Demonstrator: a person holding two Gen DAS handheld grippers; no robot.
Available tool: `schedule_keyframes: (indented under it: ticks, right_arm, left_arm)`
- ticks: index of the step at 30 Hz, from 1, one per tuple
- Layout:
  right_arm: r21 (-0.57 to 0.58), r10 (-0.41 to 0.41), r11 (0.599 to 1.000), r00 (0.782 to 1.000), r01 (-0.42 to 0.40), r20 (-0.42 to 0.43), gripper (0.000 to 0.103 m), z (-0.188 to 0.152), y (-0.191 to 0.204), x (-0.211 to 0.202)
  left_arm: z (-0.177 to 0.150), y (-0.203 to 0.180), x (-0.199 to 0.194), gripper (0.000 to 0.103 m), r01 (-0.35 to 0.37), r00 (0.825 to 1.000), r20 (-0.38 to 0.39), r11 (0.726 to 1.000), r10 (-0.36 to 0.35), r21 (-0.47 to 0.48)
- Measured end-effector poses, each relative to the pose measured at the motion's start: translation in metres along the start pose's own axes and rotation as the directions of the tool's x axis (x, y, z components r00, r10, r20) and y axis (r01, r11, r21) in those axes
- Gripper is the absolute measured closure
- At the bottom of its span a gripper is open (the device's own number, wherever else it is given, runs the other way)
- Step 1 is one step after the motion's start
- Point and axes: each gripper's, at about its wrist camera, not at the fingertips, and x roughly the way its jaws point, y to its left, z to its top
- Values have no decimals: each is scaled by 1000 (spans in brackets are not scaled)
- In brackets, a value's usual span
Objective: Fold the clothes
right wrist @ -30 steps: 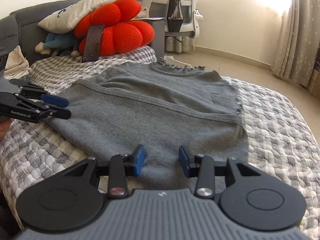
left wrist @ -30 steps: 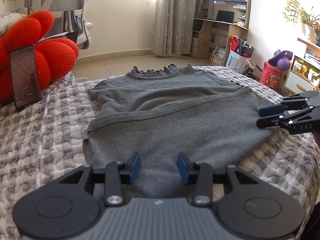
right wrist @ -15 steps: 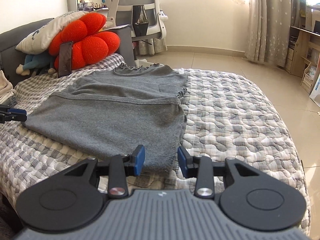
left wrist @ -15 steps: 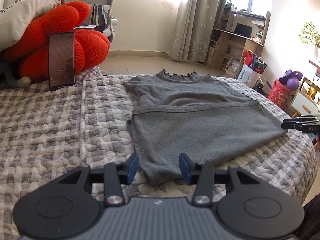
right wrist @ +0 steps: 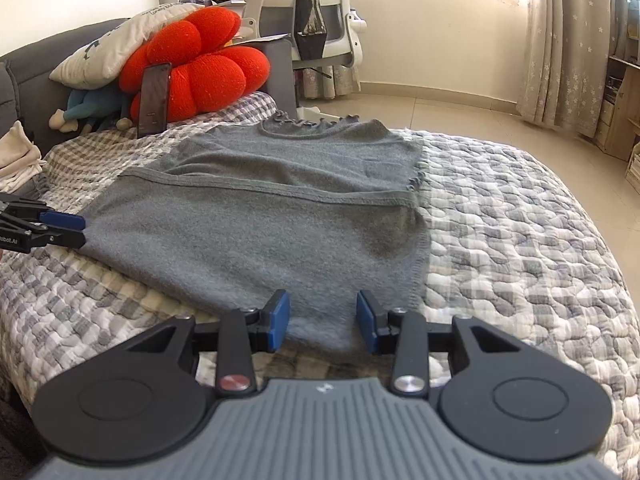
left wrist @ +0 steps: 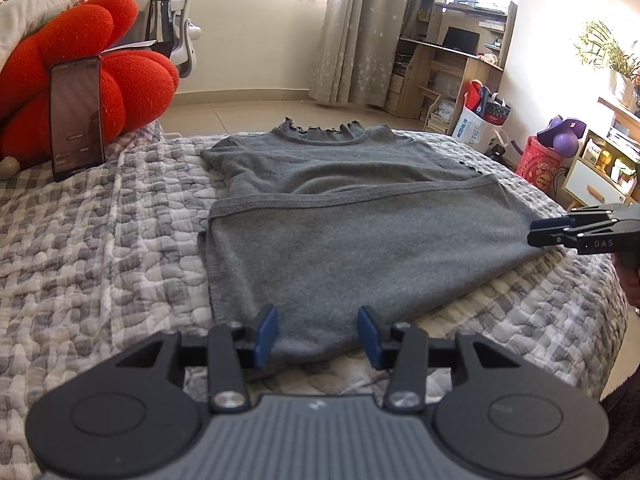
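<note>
A grey knit top (left wrist: 360, 240) lies flat on the quilted bed (left wrist: 100, 260), frilled neckline at the far side. Its lower part is folded up, with the hem running across the middle. My left gripper (left wrist: 318, 336) is open just above the near left corner of the fold, and the cloth edge lies between its blue pads. In the right wrist view the same top (right wrist: 260, 220) fills the middle. There my right gripper (right wrist: 322, 322) is open over the near right corner. The left gripper (right wrist: 68, 230) shows at the top's left edge.
A red flower cushion (left wrist: 132, 80) with a phone (left wrist: 78, 118) leaning on it sits at the back left, beside a pillow (right wrist: 116, 44). An office chair (right wrist: 316, 8) stands behind the bed. Bags and shelves (left wrist: 480, 112) line the floor to the right.
Both grippers moved from the middle of the near edge out towards its two corners, then settled close over the corners. Both stayed open and the top has not moved.
</note>
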Motion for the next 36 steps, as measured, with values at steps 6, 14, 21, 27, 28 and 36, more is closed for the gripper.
schedule_keyframes:
  ticks: [6,14,21,27,28,36]
  right_arm:
    - [49,-9,999,1000,8,17,60,23,-26,-10]
    - [52,4,999,1000,-5,23,59,67,-43,23]
    - [27,23,999,1000,-23,9,58,99,-54,62]
    - [46,57,997,998,-56,-6,58,118,-68,99]
    - [45,57,997,998,-57,-9,58,120,-70,106]
    - [13,47,999,999,-47,-20,54,137,-81,150]
  left_arm:
    - [29,15,11,57,-8,1000,7,1000,8,-14]
    - [76,28,47,55,-17,1000,16,1000,17,-1]
    - [110,43,87,54,-28,1000,12,1000,28,9]
    - [131,62,127,54,-49,999,0,999,49,22]
    - [133,66,133,54,-47,999,-2,999,47,18]
    - [155,81,175,54,-19,1000,-3,1000,19,16]
